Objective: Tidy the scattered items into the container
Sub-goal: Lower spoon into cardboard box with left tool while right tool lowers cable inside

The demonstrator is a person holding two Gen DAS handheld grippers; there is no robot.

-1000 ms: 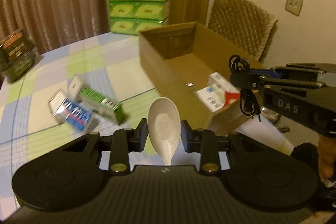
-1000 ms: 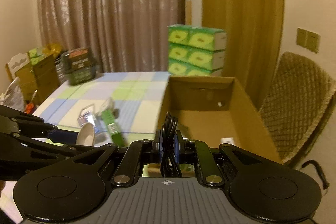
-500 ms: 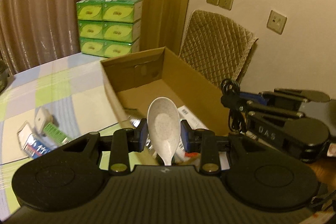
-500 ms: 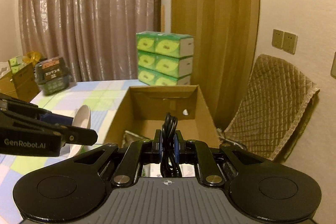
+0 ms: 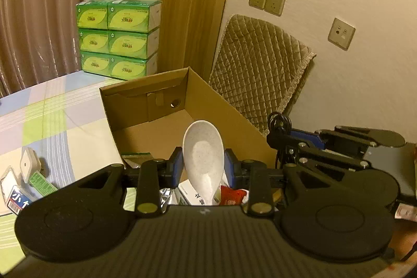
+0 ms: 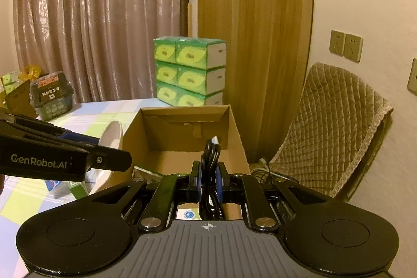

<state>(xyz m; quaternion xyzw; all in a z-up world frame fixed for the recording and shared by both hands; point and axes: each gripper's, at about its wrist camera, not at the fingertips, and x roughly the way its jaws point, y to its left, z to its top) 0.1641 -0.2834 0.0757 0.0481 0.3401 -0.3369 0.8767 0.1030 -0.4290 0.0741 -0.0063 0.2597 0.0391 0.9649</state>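
Observation:
My left gripper (image 5: 203, 166) is shut on a white speckled spoon (image 5: 204, 160) and holds it over the near end of the open cardboard box (image 5: 146, 100). My right gripper (image 6: 208, 177) is shut on a coiled black cable (image 6: 209, 160), also over the box (image 6: 234, 127). The right gripper shows in the left wrist view (image 5: 281, 142) just right of the box. Small packets (image 5: 192, 193) lie in the box below the spoon. A white case (image 5: 28, 167) and other small boxes lie on the checked tablecloth at left.
Stacked green tissue boxes (image 5: 118, 35) stand at the table's far end. A quilted chair (image 5: 258, 74) stands right of the box by the wall. A dark package (image 6: 50, 95) sits at the far left of the table.
Both grippers have moved right and forward from the scattered items to over the box, still holding the spoon and the cable.

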